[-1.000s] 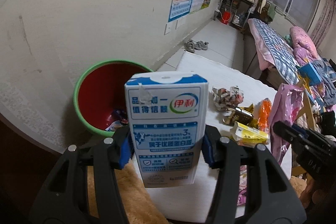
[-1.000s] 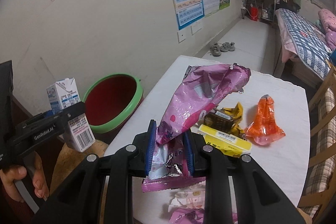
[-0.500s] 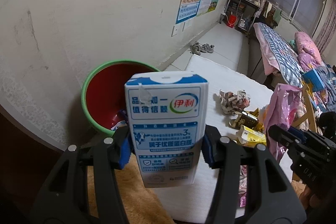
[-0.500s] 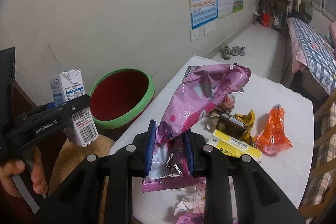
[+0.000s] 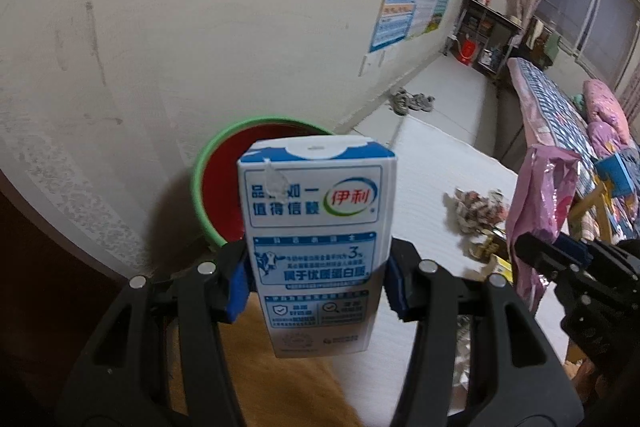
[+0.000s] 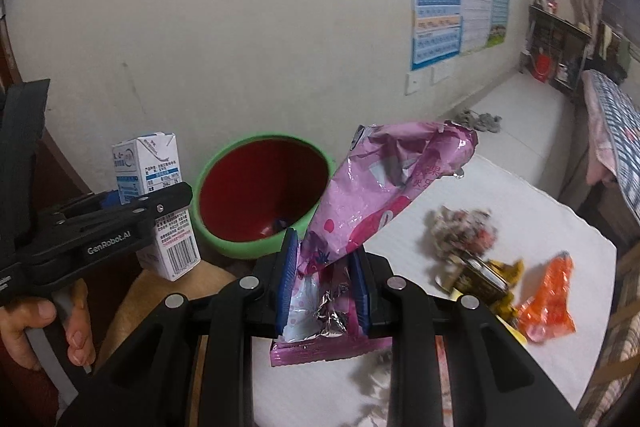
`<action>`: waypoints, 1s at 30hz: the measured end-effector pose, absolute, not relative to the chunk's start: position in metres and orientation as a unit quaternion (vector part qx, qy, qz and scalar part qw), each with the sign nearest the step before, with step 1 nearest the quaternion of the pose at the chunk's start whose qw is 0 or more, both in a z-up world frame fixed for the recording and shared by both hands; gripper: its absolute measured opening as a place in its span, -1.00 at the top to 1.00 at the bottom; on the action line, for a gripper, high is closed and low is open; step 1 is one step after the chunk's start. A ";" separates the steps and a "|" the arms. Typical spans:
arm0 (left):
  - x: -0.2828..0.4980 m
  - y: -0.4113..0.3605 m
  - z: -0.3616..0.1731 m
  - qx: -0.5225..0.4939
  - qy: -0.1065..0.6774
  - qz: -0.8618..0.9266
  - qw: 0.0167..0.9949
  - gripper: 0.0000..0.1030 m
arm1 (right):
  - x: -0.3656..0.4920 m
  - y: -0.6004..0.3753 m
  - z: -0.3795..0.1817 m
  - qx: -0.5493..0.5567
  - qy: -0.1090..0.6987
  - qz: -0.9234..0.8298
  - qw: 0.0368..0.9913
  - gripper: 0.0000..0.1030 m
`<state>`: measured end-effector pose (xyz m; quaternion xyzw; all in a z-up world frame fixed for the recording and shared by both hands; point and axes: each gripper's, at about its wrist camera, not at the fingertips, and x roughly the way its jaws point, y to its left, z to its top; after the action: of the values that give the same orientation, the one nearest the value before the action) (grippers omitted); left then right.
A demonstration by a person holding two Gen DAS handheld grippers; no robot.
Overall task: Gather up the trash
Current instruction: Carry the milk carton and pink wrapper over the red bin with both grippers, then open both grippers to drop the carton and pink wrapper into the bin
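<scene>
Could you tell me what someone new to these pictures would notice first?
First, the blue-and-white milk carton, upright and clamped in the left gripper, in front of the green-rimmed red basin by the wall. Then the crinkled pink snack bag, pinched in the right gripper, rising beside the basin, with more wrappers scattered on the white table behind.

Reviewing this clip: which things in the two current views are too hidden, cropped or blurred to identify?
- Left wrist view: the milk carton in the left tool hides most of the red basin interior.
- Right wrist view: the scraps lying in the basin are too small to name.
- Right wrist view: the crumpled wrapper pile is motion-blurred.
- Right wrist view: the pink snack bag in the right tool hides the table behind it.
</scene>
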<state>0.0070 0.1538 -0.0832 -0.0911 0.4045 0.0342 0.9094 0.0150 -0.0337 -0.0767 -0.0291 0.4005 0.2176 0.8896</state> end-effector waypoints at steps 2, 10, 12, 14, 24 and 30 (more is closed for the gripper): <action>0.008 0.164 -0.084 -0.094 0.403 0.043 0.909 0.00 | 0.020 -0.024 -0.075 -0.036 0.395 0.232 0.888 0.51; 0.033 0.206 -0.096 -0.123 0.409 0.065 0.902 0.00 | 0.052 0.016 -0.086 -0.059 0.395 0.272 0.875 0.49; 0.043 0.214 -0.102 -0.124 0.415 0.067 0.899 0.00 | 0.058 0.027 -0.091 -0.073 0.397 0.278 0.871 0.48; 0.052 0.220 -0.105 -0.127 0.419 0.068 0.897 0.00 | 0.063 0.040 -0.098 -0.090 0.402 0.284 0.866 0.48; 0.082 0.235 -0.126 -0.126 0.433 0.067 0.890 0.00 | 0.095 0.083 -0.120 -0.127 0.410 0.313 0.847 0.45; 0.097 0.242 -0.135 -0.130 0.437 0.071 0.887 0.00 | 0.107 0.093 -0.135 -0.141 0.424 0.314 0.838 0.41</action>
<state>0.0965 0.2418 -0.1355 -0.1295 0.4375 0.0706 0.8870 0.1072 0.0925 -0.1352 -0.1414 0.4237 0.3137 0.8379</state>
